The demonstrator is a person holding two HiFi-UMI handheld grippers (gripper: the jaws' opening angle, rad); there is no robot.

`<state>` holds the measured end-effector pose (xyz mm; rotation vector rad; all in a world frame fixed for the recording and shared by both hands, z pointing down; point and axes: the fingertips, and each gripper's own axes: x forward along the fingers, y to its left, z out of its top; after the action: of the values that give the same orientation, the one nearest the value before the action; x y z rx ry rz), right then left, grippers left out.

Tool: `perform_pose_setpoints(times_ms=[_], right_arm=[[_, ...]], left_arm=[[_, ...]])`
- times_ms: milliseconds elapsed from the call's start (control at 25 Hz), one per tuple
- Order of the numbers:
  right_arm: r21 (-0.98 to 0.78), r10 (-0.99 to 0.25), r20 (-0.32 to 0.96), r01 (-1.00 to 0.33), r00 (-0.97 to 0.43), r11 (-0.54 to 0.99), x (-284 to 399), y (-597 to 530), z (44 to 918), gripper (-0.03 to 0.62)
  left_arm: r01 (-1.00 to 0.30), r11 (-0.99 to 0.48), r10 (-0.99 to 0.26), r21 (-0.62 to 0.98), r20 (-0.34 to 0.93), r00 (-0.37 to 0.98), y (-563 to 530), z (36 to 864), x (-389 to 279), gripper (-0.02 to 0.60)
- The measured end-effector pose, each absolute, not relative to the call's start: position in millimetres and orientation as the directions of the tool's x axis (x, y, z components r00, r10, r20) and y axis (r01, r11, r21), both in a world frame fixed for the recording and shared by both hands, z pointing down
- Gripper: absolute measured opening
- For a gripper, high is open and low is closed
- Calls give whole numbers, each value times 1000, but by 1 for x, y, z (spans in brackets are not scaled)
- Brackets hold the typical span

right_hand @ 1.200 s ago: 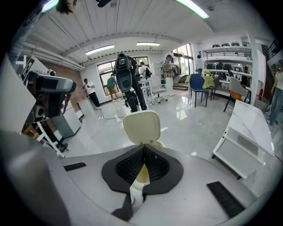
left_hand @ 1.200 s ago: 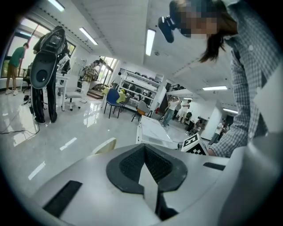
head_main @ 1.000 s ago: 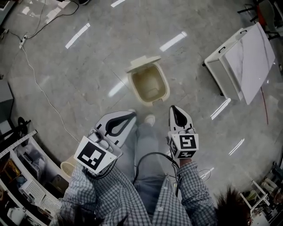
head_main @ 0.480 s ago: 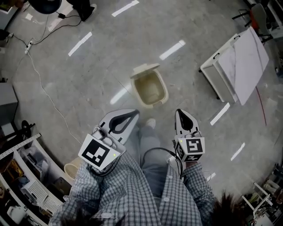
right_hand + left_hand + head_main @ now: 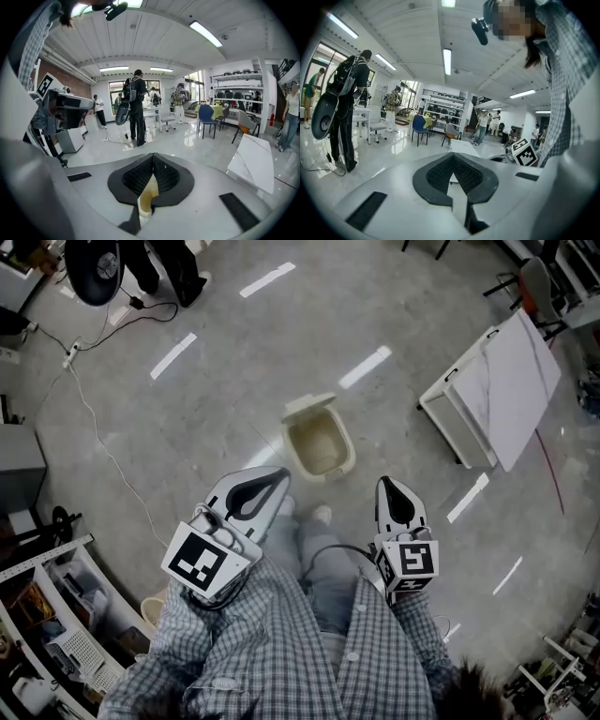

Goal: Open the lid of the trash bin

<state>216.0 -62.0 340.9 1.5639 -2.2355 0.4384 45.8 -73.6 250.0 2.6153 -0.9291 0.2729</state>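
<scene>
The beige trash bin point(image 5: 319, 444) stands on the grey floor with its lid point(image 5: 308, 407) tipped up at the far side, so the inside shows. Both grippers hang near the person's body, short of the bin and touching nothing. My left gripper point(image 5: 278, 474) is shut and empty; in the left gripper view point(image 5: 452, 157) its dark pads meet at the tip. My right gripper point(image 5: 387, 483) is shut too, with nothing held. In the right gripper view point(image 5: 153, 155) a sliver of the bin point(image 5: 147, 196) shows through the gap below the pads.
A white table point(image 5: 499, 390) stands at the right. A cable point(image 5: 94, 437) runs over the floor at the left. Shelves point(image 5: 52, 615) and a small basket point(image 5: 153, 609) sit at the lower left. A person with a black round bag point(image 5: 94, 268) stands at the top left.
The view has drawn back from the bin, which now looks smaller and farther off. Both grippers sit slightly lower in the head view and stay shut. The lid stays up.
</scene>
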Motion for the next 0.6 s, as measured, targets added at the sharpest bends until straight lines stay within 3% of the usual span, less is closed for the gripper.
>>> perform_pose_setpoints(times_ms=[600], right_arm=[[-11,-875,328,-927,-357,374,203,-82,277,18]], left_arm=[[-633,-757,-593,162,237,769,-87,202,50,5]])
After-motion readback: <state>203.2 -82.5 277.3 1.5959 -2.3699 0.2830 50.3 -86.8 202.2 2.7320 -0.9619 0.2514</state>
